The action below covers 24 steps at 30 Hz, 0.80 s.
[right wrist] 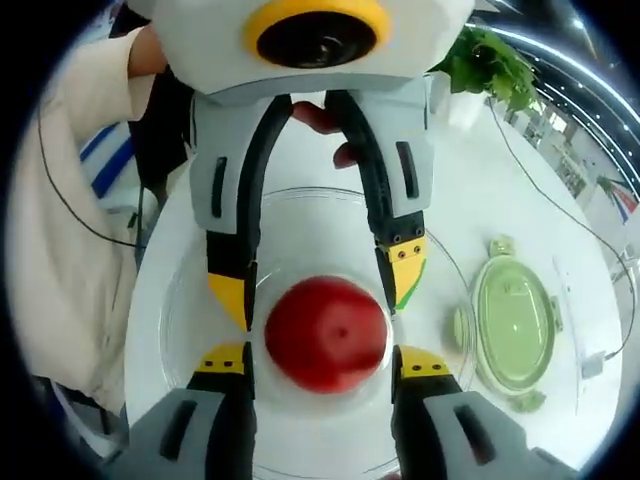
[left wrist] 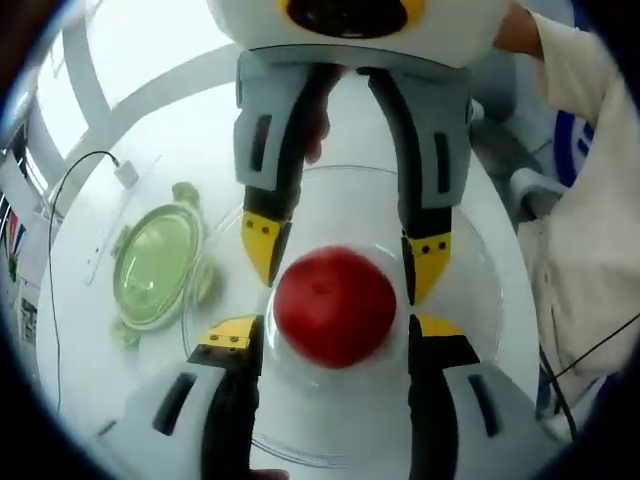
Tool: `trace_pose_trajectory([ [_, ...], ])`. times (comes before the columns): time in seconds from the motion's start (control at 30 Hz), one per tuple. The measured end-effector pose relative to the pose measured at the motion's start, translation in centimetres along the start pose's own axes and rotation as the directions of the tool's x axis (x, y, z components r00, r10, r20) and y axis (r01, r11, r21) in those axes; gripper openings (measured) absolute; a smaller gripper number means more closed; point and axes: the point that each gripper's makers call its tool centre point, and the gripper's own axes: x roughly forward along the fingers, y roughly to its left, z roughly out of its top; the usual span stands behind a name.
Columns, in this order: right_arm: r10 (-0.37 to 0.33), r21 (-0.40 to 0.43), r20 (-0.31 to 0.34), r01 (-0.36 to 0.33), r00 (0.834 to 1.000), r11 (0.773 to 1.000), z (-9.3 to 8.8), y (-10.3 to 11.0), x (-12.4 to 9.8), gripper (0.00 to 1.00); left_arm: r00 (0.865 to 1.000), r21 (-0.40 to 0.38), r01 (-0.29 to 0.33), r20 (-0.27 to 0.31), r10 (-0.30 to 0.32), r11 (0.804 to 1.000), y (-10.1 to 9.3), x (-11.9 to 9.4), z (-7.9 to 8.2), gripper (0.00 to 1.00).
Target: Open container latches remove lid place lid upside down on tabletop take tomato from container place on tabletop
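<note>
While the green lid (left wrist: 158,262) is lying well off to the left on the white tabletop (left wrist: 150,130) in the left gripper view, the tomato (left wrist: 335,306) is sitting in the middle of the clear container (left wrist: 470,300), with both grippers closing in on it from opposite sides. Rising from the bottom of that view, the left gripper (left wrist: 335,335) is standing with its jaws spread about as wide as the tomato, one yellow tip at each flank, and I cannot tell whether they are pressing it; the right gripper (left wrist: 345,250), reaching in from the top, is likewise straddling it with jaws parted. Judging by its smooth, glossy skin, the tomato is probably soft, fairly light and slippery, so a gentle squeeze across its widest part looks safest. Over on the right a person's pale sleeve (left wrist: 590,220) is showing. No readable writing or brand marks are appearing anywhere.
</note>
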Motion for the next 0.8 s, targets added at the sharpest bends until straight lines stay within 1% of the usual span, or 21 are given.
trace_pose_trajectory([
  [0.07,0.002,0.002,0.002,-0.002,1.000,1.000,0.09,0.04,0.12,0.46,1.000,-0.002,0.000,0.003,0.000,1.000,0.02,0.06,0.08,0.48],
  [0.13,0.004,0.003,-0.004,-0.004,1.000,1.000,0.02,0.12,0.33,0.45,1.000,-0.005,-0.002,0.006,0.002,1.000,0.17,0.12,0.09,0.48],
  [0.23,0.005,0.009,-0.003,-0.005,1.000,1.000,0.07,0.11,0.47,0.45,1.000,0.004,-0.009,-0.007,0.009,1.000,0.29,0.24,-0.15,0.41],
  [0.37,0.002,0.011,0.001,-0.002,1.000,1.000,0.12,0.14,0.63,0.45,1.000,0.014,-0.014,-0.005,0.014,1.000,0.06,0.51,0.20,0.40],
  [0.43,-0.002,0.009,-0.001,0.002,1.000,1.000,0.10,0.17,0.69,0.45,1.000,0.023,-0.014,-0.007,0.015,1.000,0.05,0.52,0.11,0.40],
  [0.53,-0.012,0.019,0.000,0.012,1.000,1.000,0.05,-0.02,0.70,0.42,1.000,0.057,-0.012,-0.006,0.013,0.998,-0.32,0.43,0.13,0.40],
  [0.67,-0.006,0.026,0.004,0.006,1.000,1.000,0.09,0.05,0.72,0.42,1.000,0.050,-0.016,-0.014,0.017,0.999,-0.20,0.50,0.00,0.40],
  [0.8,-0.010,0.028,-0.001,0.010,1.000,1.000,0.11,0.14,0.71,0.42,1.000,0.064,-0.016,-0.020,0.017,0.998,-0.21,0.52,0.01,0.40],
])
